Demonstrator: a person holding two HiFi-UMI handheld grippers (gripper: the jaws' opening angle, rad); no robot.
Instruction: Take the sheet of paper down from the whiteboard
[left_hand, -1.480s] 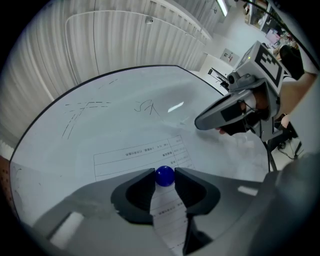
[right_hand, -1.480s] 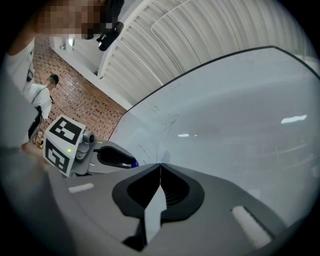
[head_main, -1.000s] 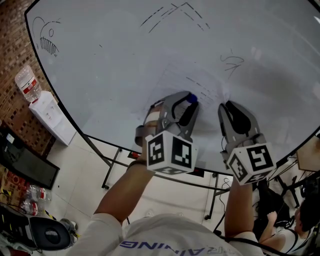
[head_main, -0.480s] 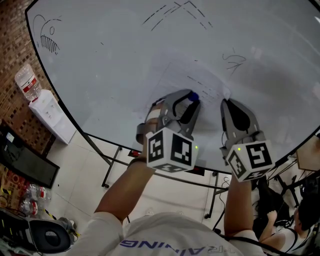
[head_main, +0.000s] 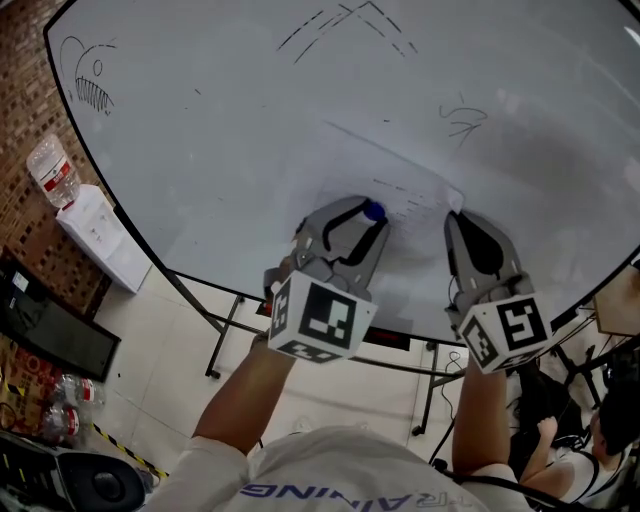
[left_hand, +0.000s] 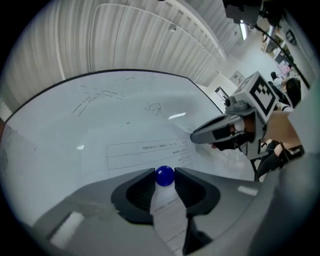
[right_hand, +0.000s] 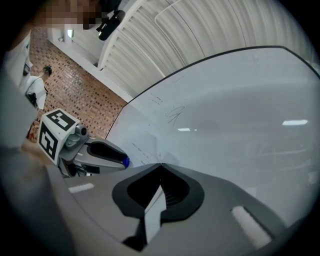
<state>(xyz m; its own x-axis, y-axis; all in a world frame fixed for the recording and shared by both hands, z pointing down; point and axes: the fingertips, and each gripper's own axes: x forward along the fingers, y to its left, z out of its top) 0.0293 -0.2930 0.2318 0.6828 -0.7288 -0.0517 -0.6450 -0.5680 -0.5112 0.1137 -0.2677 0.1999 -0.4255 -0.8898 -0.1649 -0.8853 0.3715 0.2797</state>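
Observation:
A white printed sheet of paper (head_main: 400, 182) lies against the whiteboard (head_main: 250, 120); in the left gripper view the sheet (left_hand: 145, 150) shows lines of text. My left gripper (head_main: 372, 213) is shut on a small blue ball magnet (left_hand: 164, 175) at the sheet's lower left part. The right gripper (head_main: 456, 216) is shut on the sheet's right edge, and a strip of paper (right_hand: 154, 207) runs between its jaws (right_hand: 160, 166). From the right gripper view the left gripper (right_hand: 102, 154) and its blue magnet (right_hand: 126, 161) are seen at the left.
Marker sketches (head_main: 90, 80) dot the board. A water dispenser (head_main: 95, 235) with a bottle stands by the brick wall (head_main: 20, 130) at left. Board stand legs (head_main: 225, 335) rise from the tiled floor below. A seated person (head_main: 610, 430) is at lower right.
The left gripper has shifted down and left with the blue magnet held in it. The right gripper has stayed shut at the sheet's right edge.

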